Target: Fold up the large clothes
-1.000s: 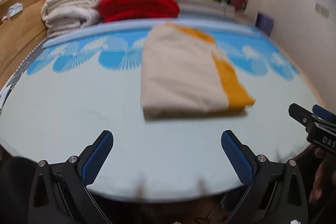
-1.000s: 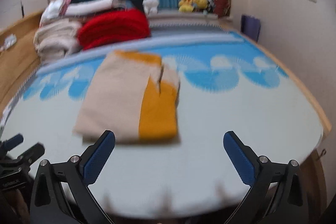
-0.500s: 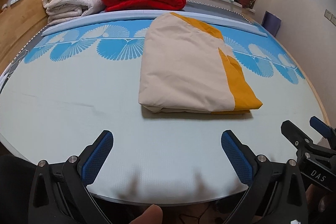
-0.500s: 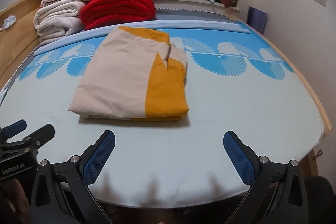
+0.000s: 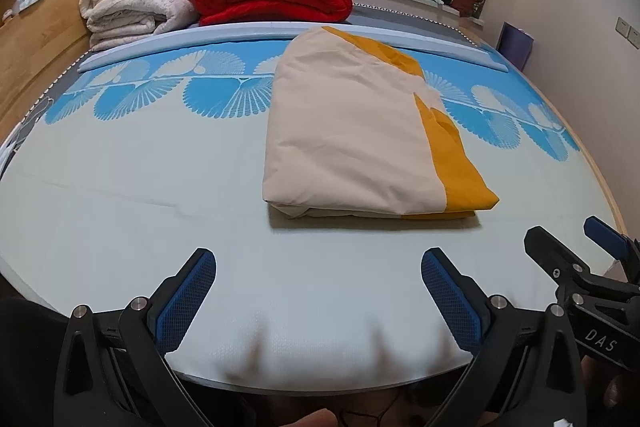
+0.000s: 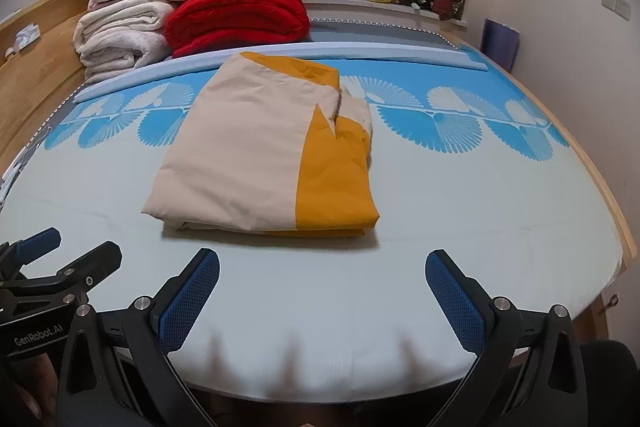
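The folded cream-and-orange garment (image 5: 360, 135) lies ahead, its long axis running up-frame on the bed (image 5: 140, 211). My left claw (image 5: 318, 291) and right claw (image 6: 322, 293) are both released and empty, the right nearer its orange edge.

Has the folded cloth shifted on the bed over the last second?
No. The folded cloth keeps its far edge at the pale-blue strip, with its near edge on the plain sheet; only the cameras moved.

Left gripper (image 5: 318, 297), black frame, blue cross-hatched pads, silver screws; right gripper (image 6: 322, 301) alike, white "DAS" lettering
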`<state>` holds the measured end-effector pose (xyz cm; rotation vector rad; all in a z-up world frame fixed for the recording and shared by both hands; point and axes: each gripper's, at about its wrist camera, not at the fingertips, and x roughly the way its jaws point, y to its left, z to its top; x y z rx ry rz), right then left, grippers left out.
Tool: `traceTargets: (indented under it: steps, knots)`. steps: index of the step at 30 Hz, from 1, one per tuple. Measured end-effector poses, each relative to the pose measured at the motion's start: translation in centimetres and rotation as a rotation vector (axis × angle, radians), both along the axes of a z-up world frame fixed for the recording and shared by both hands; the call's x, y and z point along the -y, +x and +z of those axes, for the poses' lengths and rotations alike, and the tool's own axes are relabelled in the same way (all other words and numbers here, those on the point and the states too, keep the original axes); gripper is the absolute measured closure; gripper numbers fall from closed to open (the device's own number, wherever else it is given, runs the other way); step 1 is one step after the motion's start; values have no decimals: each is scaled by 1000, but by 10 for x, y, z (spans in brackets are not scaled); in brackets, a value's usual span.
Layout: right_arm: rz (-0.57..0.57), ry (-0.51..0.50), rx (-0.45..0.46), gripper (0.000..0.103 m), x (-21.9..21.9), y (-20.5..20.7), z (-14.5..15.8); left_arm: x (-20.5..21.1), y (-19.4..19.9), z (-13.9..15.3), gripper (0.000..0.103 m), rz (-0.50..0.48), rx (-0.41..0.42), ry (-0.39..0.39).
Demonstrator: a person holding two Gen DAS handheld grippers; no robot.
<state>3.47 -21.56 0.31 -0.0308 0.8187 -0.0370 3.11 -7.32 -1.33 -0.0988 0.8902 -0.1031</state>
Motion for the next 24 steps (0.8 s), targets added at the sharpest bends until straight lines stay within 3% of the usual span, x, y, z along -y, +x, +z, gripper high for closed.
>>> traceTargets:
  steps: [24]
  knots:
    - [7, -1, 3, 1, -1, 1, 0, 4, 0, 2, 1, -8, 0, -7]
